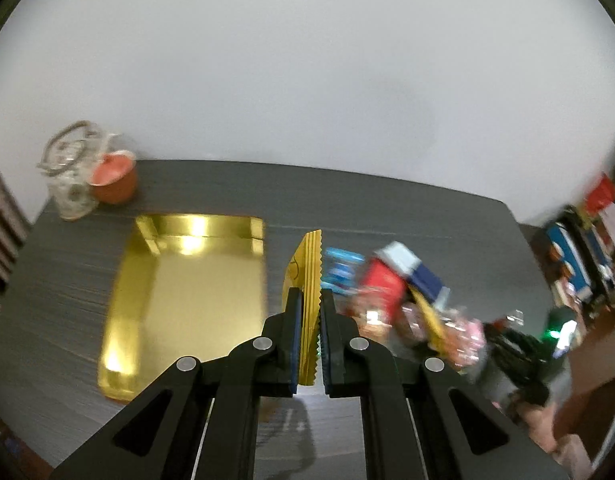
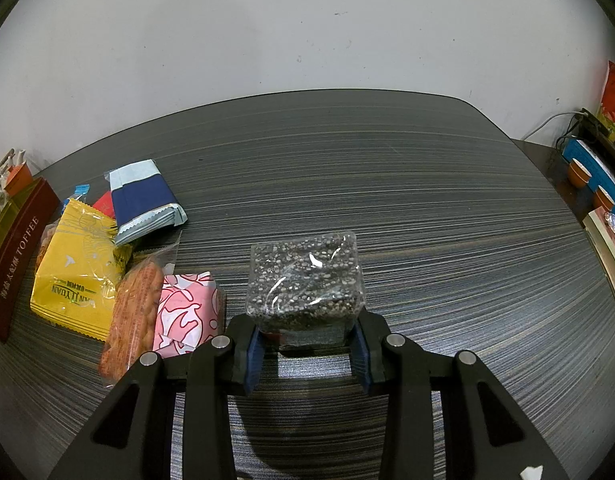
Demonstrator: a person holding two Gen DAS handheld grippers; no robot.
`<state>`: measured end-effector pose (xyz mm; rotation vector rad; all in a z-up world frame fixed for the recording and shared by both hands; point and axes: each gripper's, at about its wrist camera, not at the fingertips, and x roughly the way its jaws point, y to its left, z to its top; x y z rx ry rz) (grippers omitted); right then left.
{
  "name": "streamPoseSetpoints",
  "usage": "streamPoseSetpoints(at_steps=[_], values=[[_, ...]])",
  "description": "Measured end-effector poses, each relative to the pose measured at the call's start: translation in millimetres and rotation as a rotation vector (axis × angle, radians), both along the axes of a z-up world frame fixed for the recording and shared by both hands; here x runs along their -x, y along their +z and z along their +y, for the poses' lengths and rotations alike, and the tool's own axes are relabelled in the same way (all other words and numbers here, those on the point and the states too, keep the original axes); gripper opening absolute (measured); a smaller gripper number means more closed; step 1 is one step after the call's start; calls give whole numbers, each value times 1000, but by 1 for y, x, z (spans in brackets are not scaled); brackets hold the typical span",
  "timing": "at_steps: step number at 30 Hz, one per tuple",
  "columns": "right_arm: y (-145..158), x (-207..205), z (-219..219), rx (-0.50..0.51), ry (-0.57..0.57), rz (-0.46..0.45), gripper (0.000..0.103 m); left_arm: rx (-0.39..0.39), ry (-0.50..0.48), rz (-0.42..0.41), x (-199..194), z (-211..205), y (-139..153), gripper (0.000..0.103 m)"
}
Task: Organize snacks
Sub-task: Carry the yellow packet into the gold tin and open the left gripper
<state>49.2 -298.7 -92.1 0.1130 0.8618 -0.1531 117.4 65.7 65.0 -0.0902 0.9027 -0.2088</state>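
Two grippers work over a dark, streaked tabletop point(image 2: 407, 184) set against a pale wall. The left gripper point(image 1: 310, 312) is clamped on a yellow snack packet point(image 1: 309, 280), held edge-on and upright between its blue pads, the serrated seal running along the side facing the camera; it hangs above the tabletop, just right of a shiny gold tray point(image 1: 187, 288) that lies flat toward the left side. Beyond the tray, in the far left corner, a glass jar point(image 1: 71, 176) with a wire clasp stands touching a small reddish cup point(image 1: 114, 182). Right of the held packet a blurred heap of snacks point(image 1: 391, 292) lies on the tabletop, red, blue and pink wrappers among them; the detail is too smeared to sort there. The right gripper point(image 2: 307, 346) has its fingers on either side of a clear-wrapped block of dark seeded snack point(image 2: 305, 280) near the front middle of the tabletop; the pads flank the near end of the wrapper, but whether they press it I cannot tell. Just left of that block lie a pink and white patterned packet point(image 2: 187, 312) and a clear bag of orange biscuits point(image 2: 131, 312), touching each other. Further left are a second yellow packet point(image 2: 77, 268), a navy and pale blue pouch point(image 2: 141, 200) and, along the left edge, a long maroon toffee box point(image 2: 17, 256).
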Motion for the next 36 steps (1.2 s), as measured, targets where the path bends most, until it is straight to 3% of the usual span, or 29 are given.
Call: streamPoseSetpoints(at_steps=[13,22,36], values=[[-2,-3,8,16,-1,6,34,-120,197,99,-29,93,-51,8],[-4,-4,10,21,-1,9,35,-133,238,145,-32,106,-77,8],[-5,-5,12,24,-1,10,35,-155,281,188,-36,118,-83,13]])
